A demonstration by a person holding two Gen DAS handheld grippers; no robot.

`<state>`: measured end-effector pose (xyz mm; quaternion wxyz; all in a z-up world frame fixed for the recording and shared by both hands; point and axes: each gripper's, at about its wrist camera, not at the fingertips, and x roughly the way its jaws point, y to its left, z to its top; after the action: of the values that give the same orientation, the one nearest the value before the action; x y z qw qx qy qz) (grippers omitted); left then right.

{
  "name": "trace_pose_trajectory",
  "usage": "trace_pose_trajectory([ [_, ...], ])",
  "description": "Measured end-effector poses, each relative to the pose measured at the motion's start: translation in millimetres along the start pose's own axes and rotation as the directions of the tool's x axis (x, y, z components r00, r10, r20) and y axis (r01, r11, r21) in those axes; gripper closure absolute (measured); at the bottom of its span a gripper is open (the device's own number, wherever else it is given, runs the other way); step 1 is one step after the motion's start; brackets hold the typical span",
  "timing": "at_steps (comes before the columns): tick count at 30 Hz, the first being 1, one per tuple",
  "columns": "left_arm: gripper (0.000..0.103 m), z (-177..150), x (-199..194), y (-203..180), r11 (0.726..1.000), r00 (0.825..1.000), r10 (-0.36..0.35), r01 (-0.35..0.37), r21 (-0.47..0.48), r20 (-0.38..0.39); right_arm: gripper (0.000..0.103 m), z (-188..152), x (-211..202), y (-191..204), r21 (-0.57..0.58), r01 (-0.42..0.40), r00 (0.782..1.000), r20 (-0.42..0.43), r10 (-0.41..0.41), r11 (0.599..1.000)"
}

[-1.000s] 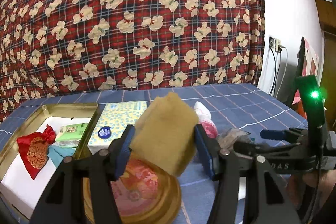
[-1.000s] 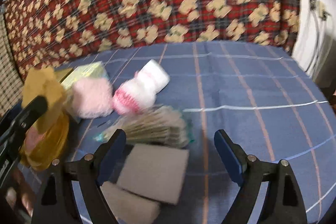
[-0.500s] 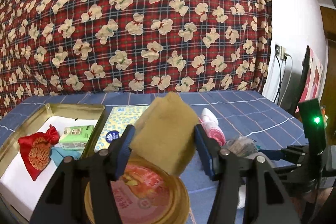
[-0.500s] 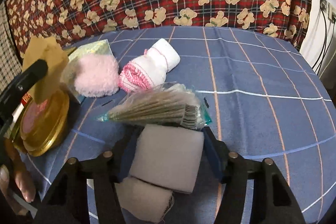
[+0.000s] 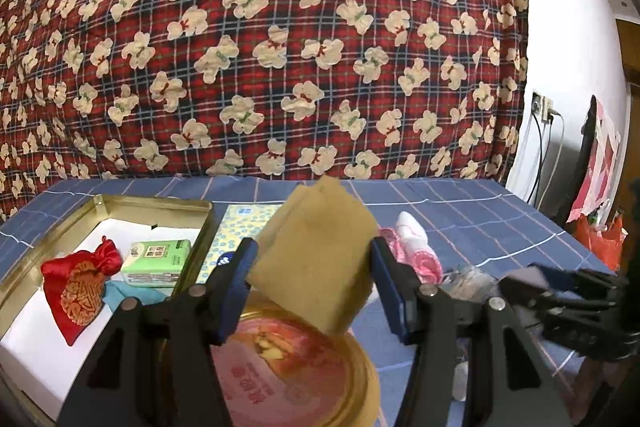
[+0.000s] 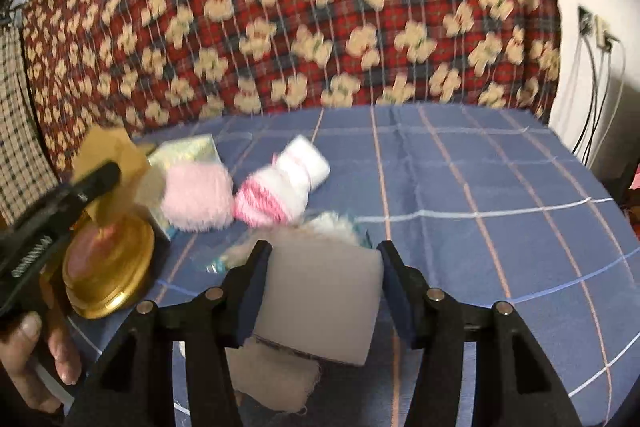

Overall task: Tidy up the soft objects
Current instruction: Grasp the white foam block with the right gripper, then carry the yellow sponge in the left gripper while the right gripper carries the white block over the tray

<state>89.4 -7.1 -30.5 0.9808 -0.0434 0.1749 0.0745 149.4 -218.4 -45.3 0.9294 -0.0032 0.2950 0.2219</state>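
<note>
My left gripper [image 5: 313,251] is shut on a tan sponge [image 5: 316,259], held above a round gold tin [image 5: 296,367]. The jaws of my right gripper [image 6: 324,251] are closing, and their pads press both sides of a grey sponge block [image 6: 320,291]. A frayed grey cloth [image 6: 276,375] lies below that block. On the blue checked cover lie a pink fluffy ball [image 6: 198,195], a pink-and-white sock [image 6: 284,187] and a clear plastic packet [image 6: 332,223]. An open gold tray [image 5: 156,201] at the left holds a red pouch [image 5: 80,283], a green tissue pack [image 5: 158,263] and a teal cloth [image 5: 128,293].
A floral tissue packet [image 5: 244,223] lies between the tray and the sock. A red plaid blanket with bears [image 5: 280,47] hangs behind the bed. Cables and a wall socket [image 5: 542,107] are at the right. A hand [image 6: 32,347] holds the left gripper's handle.
The right gripper's jaws went from wide apart to pressing on the grey sponge, which has come up a little. The left gripper still holds the tan sponge.
</note>
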Motion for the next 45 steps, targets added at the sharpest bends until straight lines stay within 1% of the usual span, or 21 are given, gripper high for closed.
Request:
trace_pose_trajectory([
  [6, 0.046, 1.7, 6.8, 7.6, 1.000, 1.000, 0.008, -0.008, 0.002, -0.018, 0.047, 4.7, -9.9, 12.0, 0.022, -0.032, 0.992, 0.121, 0.029, 0.999],
  [8, 0.046, 2.4, 7.8, 9.9, 1.000, 1.000, 0.015, -0.015, 0.006, -0.018, 0.047, 7.8, -7.4, 18.1, 0.019, -0.031, 0.989, 0.145, 0.028, 0.999],
  [14, 0.046, 6.2, 14.8, 26.4, 0.998, 0.999, 0.032, -0.034, -0.044, -0.032, 0.047, 19.1, 6.2, 31.5, 0.058, -0.024, 0.979, 0.205, 0.012, 0.998],
  [18, 0.046, 6.7, 15.3, 28.6, 0.998, 0.999, 0.046, -0.047, -0.046, -0.027, 0.047, 27.0, 18.0, 41.9, 0.070, 0.001, 0.977, 0.214, -0.016, 0.998],
  [24, 0.046, 6.0, 17.0, 27.6, 0.997, 0.997, 0.067, -0.068, -0.032, -0.029, 0.047, 31.6, 25.8, 43.8, 0.090, 0.044, 0.974, 0.219, -0.063, 0.995],
  [30, 0.046, 6.2, 15.7, 25.7, 0.997, 0.997, 0.070, -0.071, -0.021, -0.022, 0.047, 38.3, 35.6, 46.7, 0.104, 0.089, 0.968, 0.224, -0.110, 0.991],
  [37, 0.046, 5.8, 15.5, 25.9, 0.997, 0.997, 0.073, -0.073, -0.024, -0.020, 0.047, 43.4, 44.5, 58.6, 0.075, 0.125, 0.964, 0.227, -0.139, 0.989],
  [45, 0.046, 7.0, 13.6, 34.0, 0.993, 0.995, 0.099, -0.100, -0.054, -0.021, 0.047, 46.7, 52.2, 63.7, 0.089, 0.136, 0.965, 0.212, -0.153, 0.987],
])
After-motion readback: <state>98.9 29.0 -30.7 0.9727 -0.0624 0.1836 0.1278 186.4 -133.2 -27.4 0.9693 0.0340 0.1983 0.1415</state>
